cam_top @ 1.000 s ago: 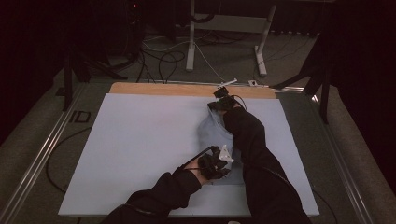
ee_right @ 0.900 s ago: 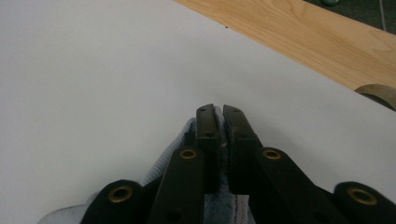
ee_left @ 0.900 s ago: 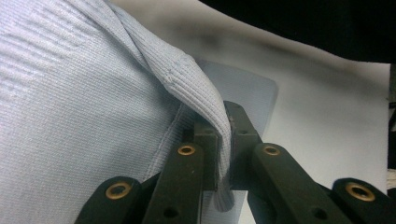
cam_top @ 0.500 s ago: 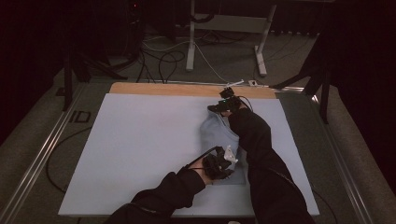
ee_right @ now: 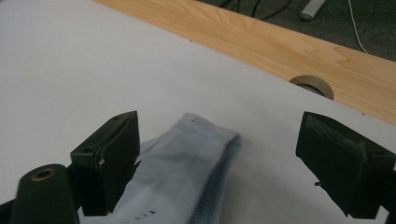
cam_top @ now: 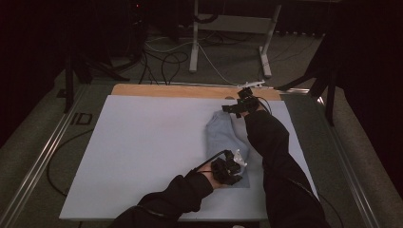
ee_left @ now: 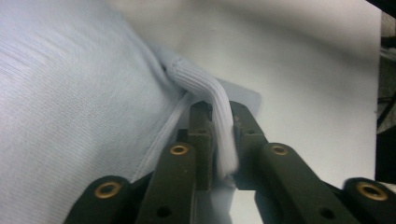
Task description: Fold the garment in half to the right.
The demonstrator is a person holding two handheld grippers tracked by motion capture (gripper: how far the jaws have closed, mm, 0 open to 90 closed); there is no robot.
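Left gripper (ee_left: 219,140) clamps the pale blue knitted sock's (cam_top: 223,135) near hem; right gripper (ee_right: 233,163), fingers just opened apart, should lift clear without snagging the far end.

A dim recording lab, not a home: a white sheet (cam_top: 142,156) covers a wooden counter (cam_top: 166,90) at the frame's centre, ringed by black drapes (cam_top: 370,57) at the right and upper edges. Loose cables (cam_top: 161,66) trail over grey carpet (cam_top: 304,61) at upper centre, beside a white stand (cam_top: 195,42). Metal rails (cam_top: 43,156) run along the counter's left side, as on a test rig.
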